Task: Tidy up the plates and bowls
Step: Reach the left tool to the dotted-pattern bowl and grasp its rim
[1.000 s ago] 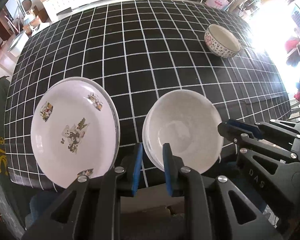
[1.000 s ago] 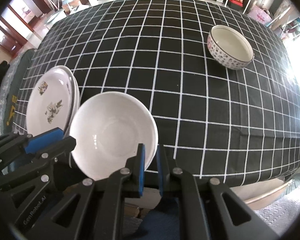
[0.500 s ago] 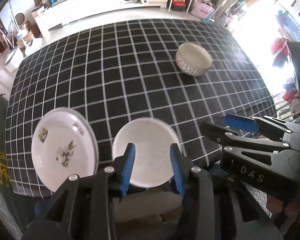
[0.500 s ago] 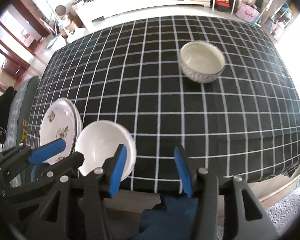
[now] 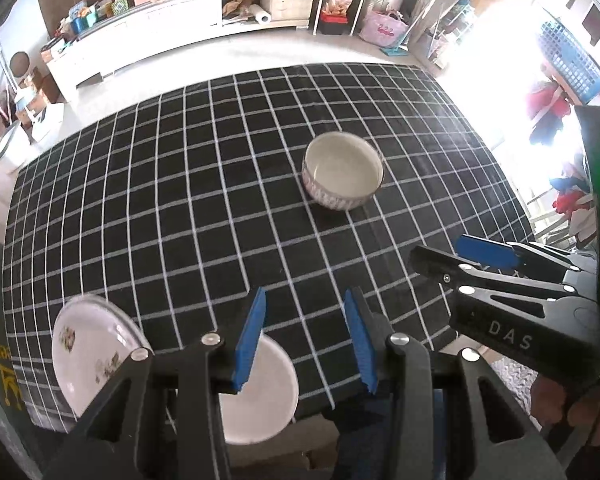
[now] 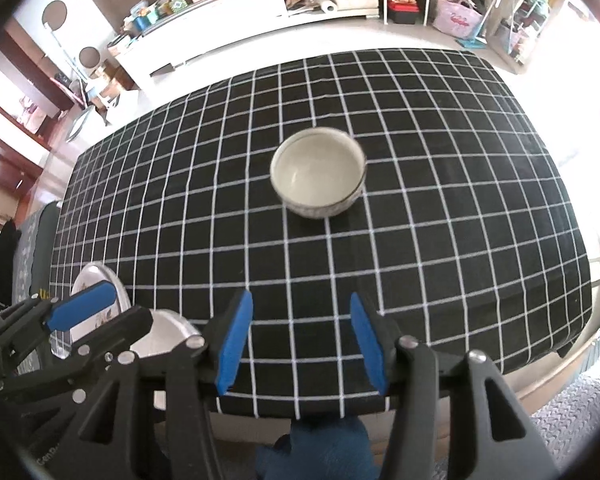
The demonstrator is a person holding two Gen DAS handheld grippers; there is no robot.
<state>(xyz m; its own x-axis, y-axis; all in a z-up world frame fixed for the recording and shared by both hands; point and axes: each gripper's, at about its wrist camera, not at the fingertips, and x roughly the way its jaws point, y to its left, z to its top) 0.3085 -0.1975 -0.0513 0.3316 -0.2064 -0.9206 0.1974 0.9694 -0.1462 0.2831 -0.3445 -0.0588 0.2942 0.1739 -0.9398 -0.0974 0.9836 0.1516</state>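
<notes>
Checked tablecloth now lies farther below; both grippers' fingers have just opened, releasing the white bowl.

Long white cabinet, pale floor, window glare.

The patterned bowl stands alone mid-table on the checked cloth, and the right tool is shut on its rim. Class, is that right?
Not quite. The patterned bowl does stand alone on the checked cloth, but the right tool is open and well short of it, as the right wrist view shows.
</notes>
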